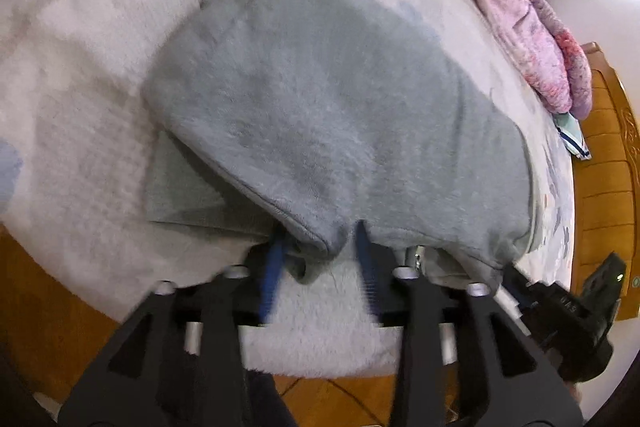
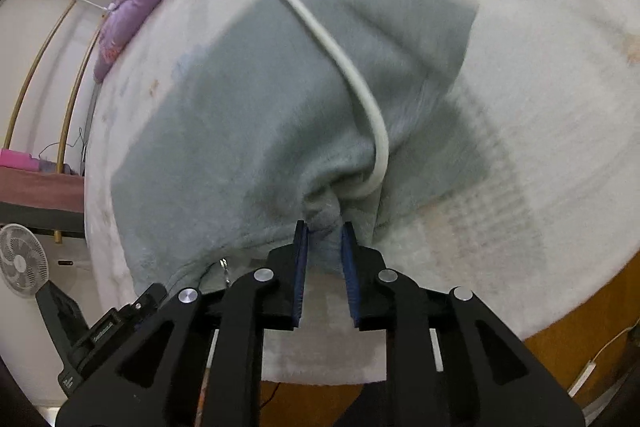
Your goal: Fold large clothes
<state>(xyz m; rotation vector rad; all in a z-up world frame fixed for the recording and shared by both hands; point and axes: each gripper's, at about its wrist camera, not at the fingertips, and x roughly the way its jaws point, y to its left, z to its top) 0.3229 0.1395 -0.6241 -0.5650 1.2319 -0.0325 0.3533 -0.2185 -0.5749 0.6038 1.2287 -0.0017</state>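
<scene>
A grey-green fleece garment [image 1: 320,107] lies partly folded on a white fluffy bed cover [image 1: 80,67]. My left gripper [image 1: 320,239] has its blue-padded fingers around the garment's near edge, with a fold of cloth between them. In the right wrist view the same garment [image 2: 240,107] is bunched toward my right gripper [image 2: 324,235], which is shut on a gathered fold. A white drawstring cord [image 2: 344,67] runs across the garment to that fold. The right gripper also shows in the left wrist view [image 1: 560,307].
Purple and pink bedding [image 1: 520,27] is piled at the far side of the bed. A wooden bed frame [image 1: 604,147] runs along the right. A white fan [image 2: 22,261] and a table [image 2: 36,187] stand left of the bed. The other gripper [image 2: 100,331] is low left.
</scene>
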